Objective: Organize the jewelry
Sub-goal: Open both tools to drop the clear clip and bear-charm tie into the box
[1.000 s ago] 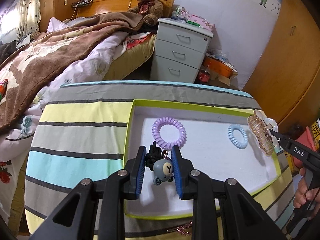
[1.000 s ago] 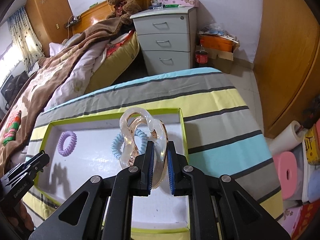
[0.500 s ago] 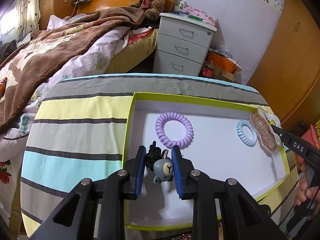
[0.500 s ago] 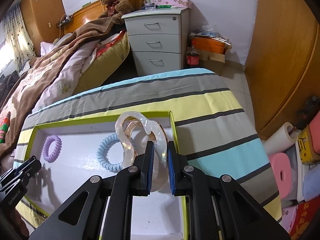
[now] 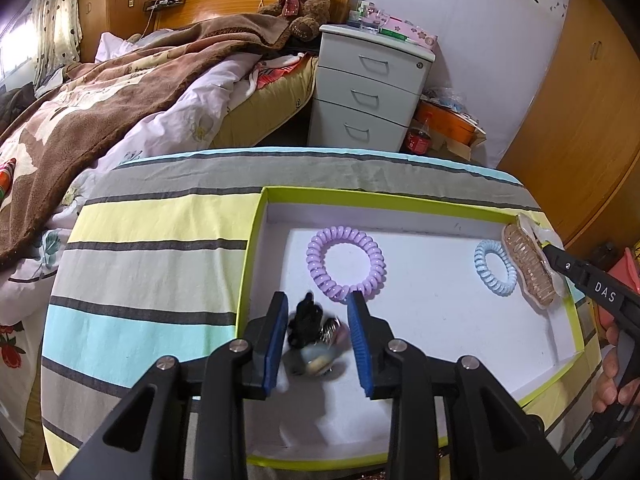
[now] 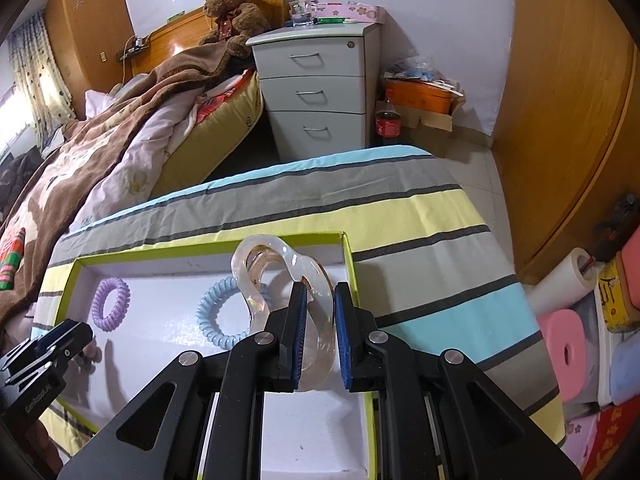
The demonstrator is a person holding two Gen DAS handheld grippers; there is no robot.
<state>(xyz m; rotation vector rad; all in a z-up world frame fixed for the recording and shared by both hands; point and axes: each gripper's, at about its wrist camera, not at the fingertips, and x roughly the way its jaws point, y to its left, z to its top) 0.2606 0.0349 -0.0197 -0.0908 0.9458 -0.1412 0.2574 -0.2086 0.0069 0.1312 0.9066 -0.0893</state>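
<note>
Your left gripper point(image 5: 318, 338) has just been opening — the blue pads now stand clear of the keychain charm point(image 5: 314, 338), which sits blurred between them w/ gaps on both sides. The charm (black knot on top, grey round body below) is over the white floor of the green-edged tray point(image 5: 256, 240), near the tray's 7 o'clock corner; can't tell if it's resting on the floor yet.

Purple coil hair tie point(image 5: 346, 264) lies flat in the tray just past the left gripper's tips, at 12 to 1 o'clock from the charm. Blue coil hair tie point(image 5: 495, 267) lies flat toward the tray's 3 o'clock side.

Your right gripper point(image 6: 320, 330) is closed on the clear amber hair claw point(image 6: 276, 276) — pads pressing on its near end, narrow gap. The claw stands up over the tray's 2 o'clock corner, touching or just beside the blue tie; can't tell which.

Tray sits on the striped bench point(image 5: 160, 240).
</note>
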